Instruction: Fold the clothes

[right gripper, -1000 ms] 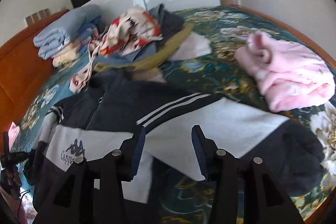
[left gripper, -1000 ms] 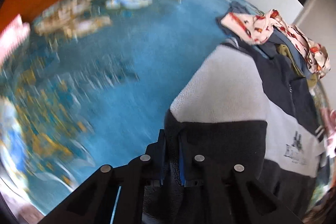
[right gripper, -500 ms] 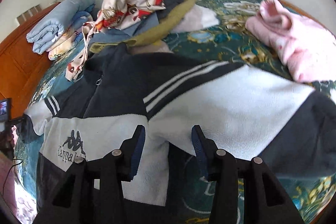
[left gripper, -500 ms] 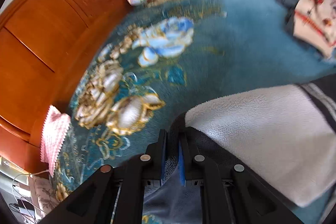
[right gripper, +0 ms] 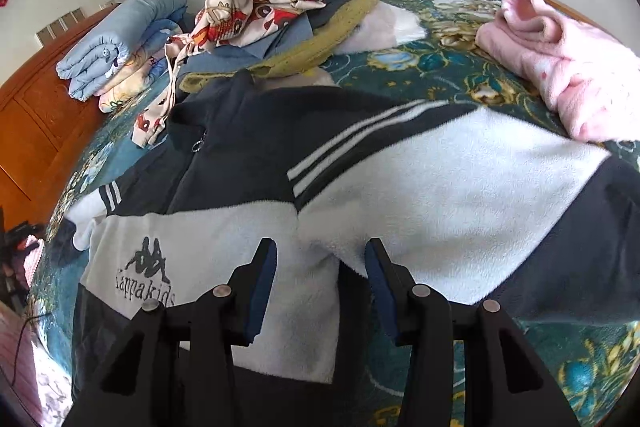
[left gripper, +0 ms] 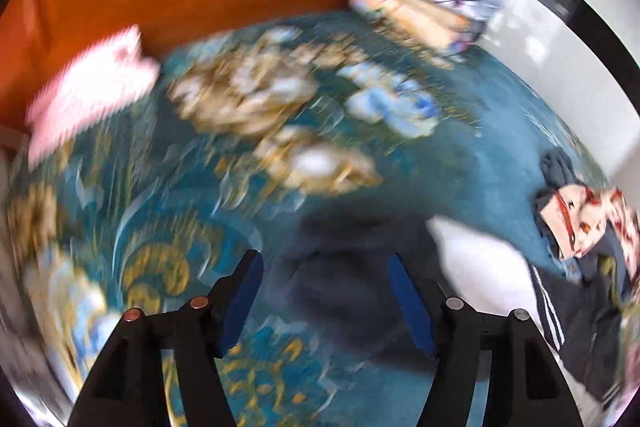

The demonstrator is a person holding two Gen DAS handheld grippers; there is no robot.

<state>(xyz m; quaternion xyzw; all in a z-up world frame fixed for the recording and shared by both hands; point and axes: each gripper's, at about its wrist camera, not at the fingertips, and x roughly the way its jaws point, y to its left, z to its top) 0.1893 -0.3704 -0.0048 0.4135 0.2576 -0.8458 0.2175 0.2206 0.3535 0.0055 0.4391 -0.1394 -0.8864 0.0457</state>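
The jacket (right gripper: 400, 195) lies spread front-up on the bed (right gripper: 440, 67), sleeves out, apparently for folding; the left gripper (left gripper: 326, 291), jaws just opened, holds nothing above the dark cuff (left gripper: 344, 291); the right gripper (right gripper: 320, 279) hovers half-open, empty, over the hem

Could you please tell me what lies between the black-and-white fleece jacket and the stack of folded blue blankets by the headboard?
In the right wrist view, bare floral bedspread separates jacket from blankets.

Both grippers alike: left gripper (left gripper: 326, 291) & right gripper (right gripper: 320, 279) w/ black angular fingers, blue pads, silver round screws.
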